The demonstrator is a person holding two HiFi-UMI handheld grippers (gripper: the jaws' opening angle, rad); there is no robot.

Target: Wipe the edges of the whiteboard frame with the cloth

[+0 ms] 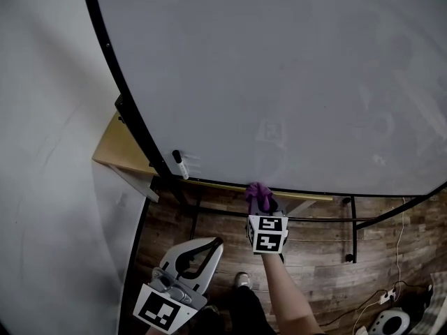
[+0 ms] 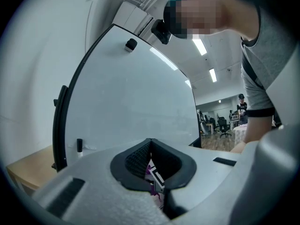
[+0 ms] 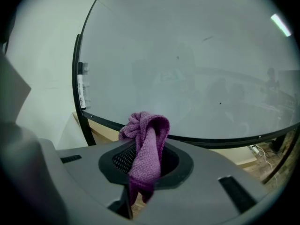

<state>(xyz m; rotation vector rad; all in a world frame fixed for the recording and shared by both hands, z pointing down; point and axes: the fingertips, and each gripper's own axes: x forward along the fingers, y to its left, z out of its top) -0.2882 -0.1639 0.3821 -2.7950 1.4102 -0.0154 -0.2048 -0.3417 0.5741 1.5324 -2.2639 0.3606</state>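
- The black metal whiteboard frame (image 1: 105, 44) borders a large white board. Its left rail runs down to the lower left corner, where a short black marker (image 1: 179, 164) stands upright against the board.
- The left tool (image 1: 209, 248) hangs low below that corner, well apart from the frame. Its jaws are pressed together at the tips, with nothing between them.
- The right tool (image 1: 262, 206) points up at the board, its jaws pinching a bunched purple knitted cloth (image 1: 257, 191).
- The cloth sits at the bottom rail (image 3: 211, 139), a short way right of the lower left corner. It looks to be touching the rail, though contact is not certain.
- The cloth's long axis follows the jaws: the knotted head points up at the rail and the tail trails back between the jaws.
- Judgement: the bottom-rail pass is at its start, with the long run to the right unwiped.
- Recommendation: keep the cloth head pressed on the rail and draw it steadily rightward along the rail's length. Keep the jaws off the board face.
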